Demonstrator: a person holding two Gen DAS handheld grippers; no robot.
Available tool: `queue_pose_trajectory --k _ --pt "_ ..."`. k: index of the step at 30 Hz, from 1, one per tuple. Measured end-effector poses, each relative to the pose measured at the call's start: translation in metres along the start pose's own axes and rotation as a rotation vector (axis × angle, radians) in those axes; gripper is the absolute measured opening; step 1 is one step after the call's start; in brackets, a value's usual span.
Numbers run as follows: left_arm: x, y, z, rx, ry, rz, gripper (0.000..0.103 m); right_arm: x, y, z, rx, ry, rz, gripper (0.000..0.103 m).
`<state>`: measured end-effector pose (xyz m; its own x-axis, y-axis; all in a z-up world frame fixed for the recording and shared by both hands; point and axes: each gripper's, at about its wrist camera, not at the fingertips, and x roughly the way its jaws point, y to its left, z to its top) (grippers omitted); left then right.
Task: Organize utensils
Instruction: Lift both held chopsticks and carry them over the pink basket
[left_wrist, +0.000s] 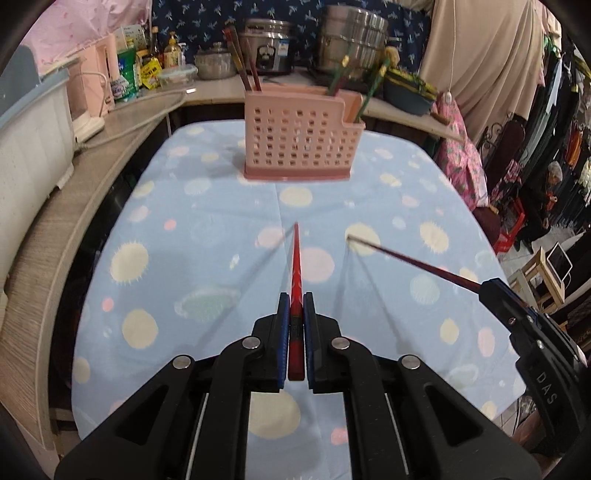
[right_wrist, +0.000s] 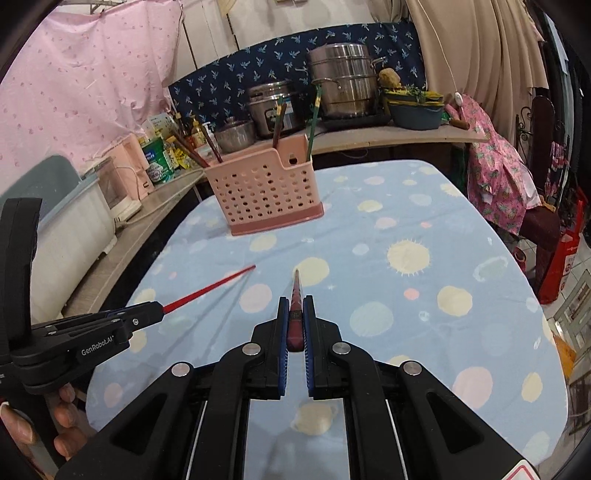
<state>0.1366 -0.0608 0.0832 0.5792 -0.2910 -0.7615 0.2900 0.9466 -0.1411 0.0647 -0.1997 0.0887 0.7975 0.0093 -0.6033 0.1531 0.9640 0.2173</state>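
Chopsticks are the things in hand, one in each gripper, both lifted clear of the spotted blue tablecloth (left_wrist: 207, 236). Low in the middle of the left wrist view, the left gripper (left_wrist: 295, 299) is clamped on a bright red chopstick (left_wrist: 296, 266), its thick end buried between the blue pads and its thin tip pointing up the frame toward the pink utensil holder (left_wrist: 299, 140), which stands in the upper middle, well apart from both tips. Likewise low in the middle of the right wrist view, the right gripper (right_wrist: 295, 301) is closed tight on a darker, patterned chopstick (right_wrist: 296, 291), again taken near the thick end. Each stick looks light, thin and stiff, with a glossy lacquered finish that is probably slippery, so a narrow pinch could let it swivel or slide. Holding near the butt leaves a long free length, which I judge suits lowering the tip into a compartment but magnifies any wobble. The holder already has other chopsticks (right_wrist: 207, 147) leaning in its compartments, and being perforated light plastic it may shift if a tip knocks its rim.
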Motion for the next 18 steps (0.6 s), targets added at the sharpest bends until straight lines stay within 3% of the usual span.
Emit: queue_pose_trajectory --k 10,18 --pt "-0.016 0.005 0.058 0.001 -0.095 0.031 0.007 0.003 -0.001 0.071 0.053 -0.111 0.087 0.007" --pt "-0.016 0.006 0.101 0.001 -0.133 0.028 0.007 0.019 0.006 0.103 0.061 -0.142 0.109 0.007"
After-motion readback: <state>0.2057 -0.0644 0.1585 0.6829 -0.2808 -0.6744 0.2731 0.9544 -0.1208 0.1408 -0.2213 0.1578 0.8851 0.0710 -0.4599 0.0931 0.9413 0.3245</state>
